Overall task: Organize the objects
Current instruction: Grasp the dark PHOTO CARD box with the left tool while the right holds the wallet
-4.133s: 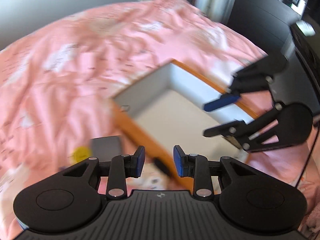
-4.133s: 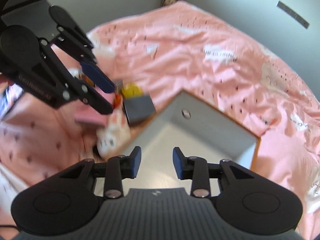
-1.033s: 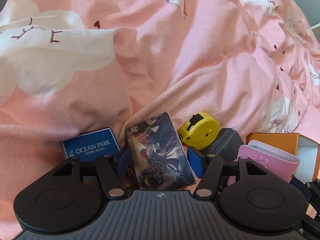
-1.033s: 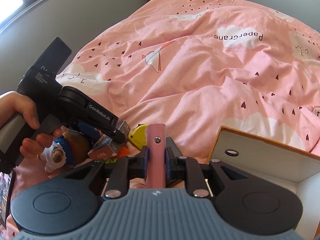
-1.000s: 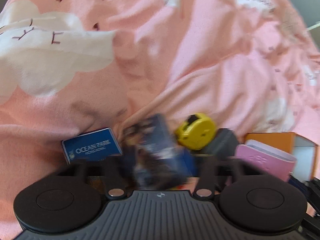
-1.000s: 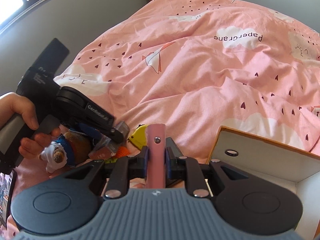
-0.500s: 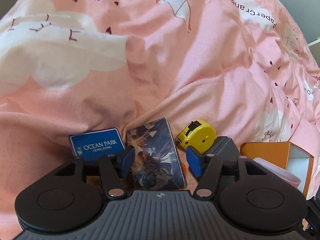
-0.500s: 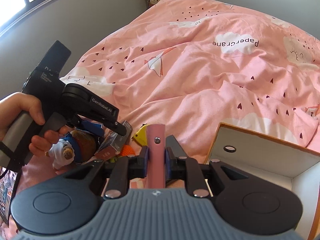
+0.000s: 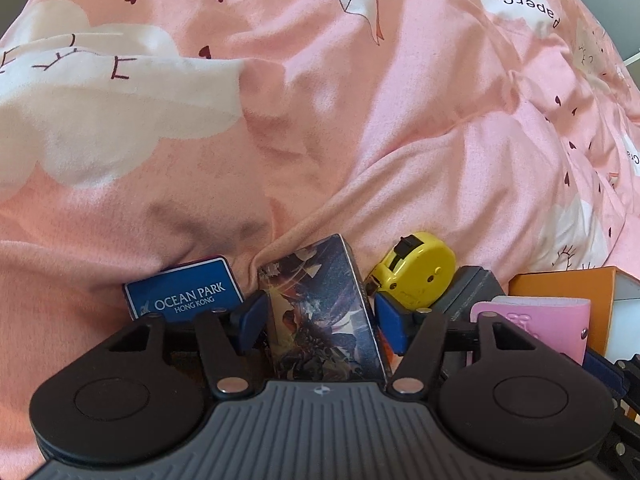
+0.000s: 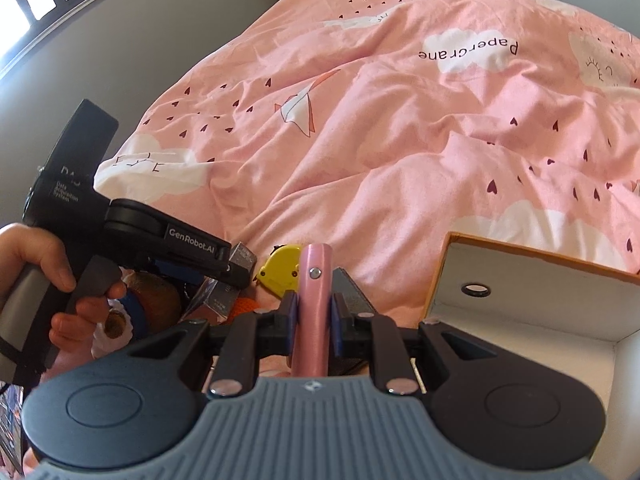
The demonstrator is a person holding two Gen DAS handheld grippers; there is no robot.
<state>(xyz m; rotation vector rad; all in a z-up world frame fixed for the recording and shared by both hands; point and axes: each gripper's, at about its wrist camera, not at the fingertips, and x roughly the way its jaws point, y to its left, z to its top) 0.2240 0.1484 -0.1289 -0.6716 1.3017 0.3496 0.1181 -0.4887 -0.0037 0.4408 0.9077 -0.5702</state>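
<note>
On a pink duvet (image 9: 320, 120), the illustrated card box (image 9: 324, 312) is the landmark. Left of it lies a blue Ocean Park card (image 9: 182, 294). The left gripper (image 9: 318, 320) straddles the box, jaws just spread, pads beside its long sides, apparently not pressing; its long axis runs along the fingers. To its right sit a yellow tape measure (image 9: 416, 268), then the pink wallet (image 10: 316, 312) clamped in the right gripper (image 10: 314, 322), then the open white box (image 10: 520, 304)

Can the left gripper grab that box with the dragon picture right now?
Probably yes. The left gripper has open jaws on either side of the picture box, with nothing between them.
</note>
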